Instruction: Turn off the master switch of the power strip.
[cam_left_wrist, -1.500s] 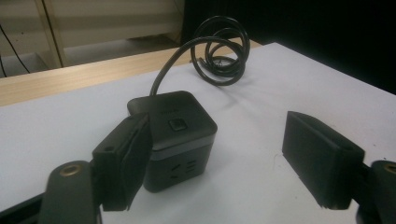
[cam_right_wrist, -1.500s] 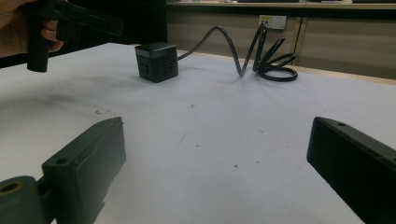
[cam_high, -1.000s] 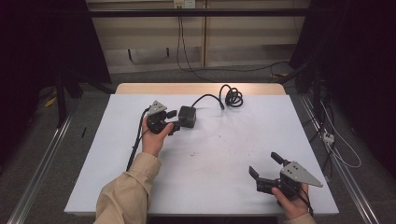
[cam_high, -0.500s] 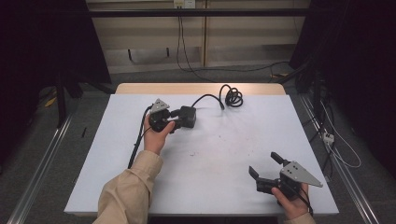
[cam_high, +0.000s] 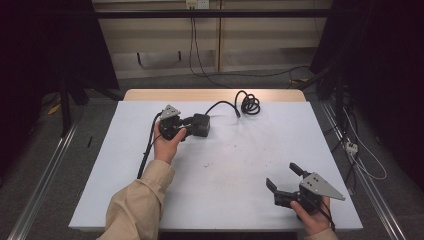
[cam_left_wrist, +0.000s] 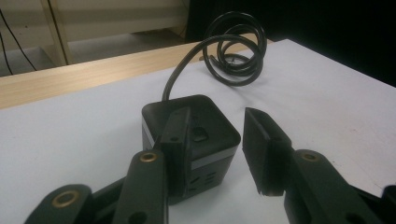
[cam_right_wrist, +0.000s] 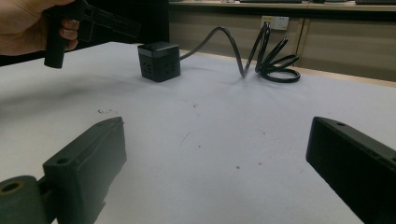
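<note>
Left gripper (cam_left_wrist: 215, 154) at the black cube (cam_left_wrist: 196, 135) — jaws just closing, one against it, other apart, not yet clenched. Right gripper (cam_high: 283, 180) gaping, well apart from the cube, near the table (cam_high: 240, 200) edge — bare top between.

The power cube (cam_high: 201, 125) sits on the table (cam_high: 235, 165) toward its far left. Its coiled cable (cam_high: 248, 103) lies behind it to the right, near the far edge.

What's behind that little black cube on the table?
Behind the black cube its cable runs into a coil near the table's far edge. Where the cable joins the cube's back is hidden.
</note>
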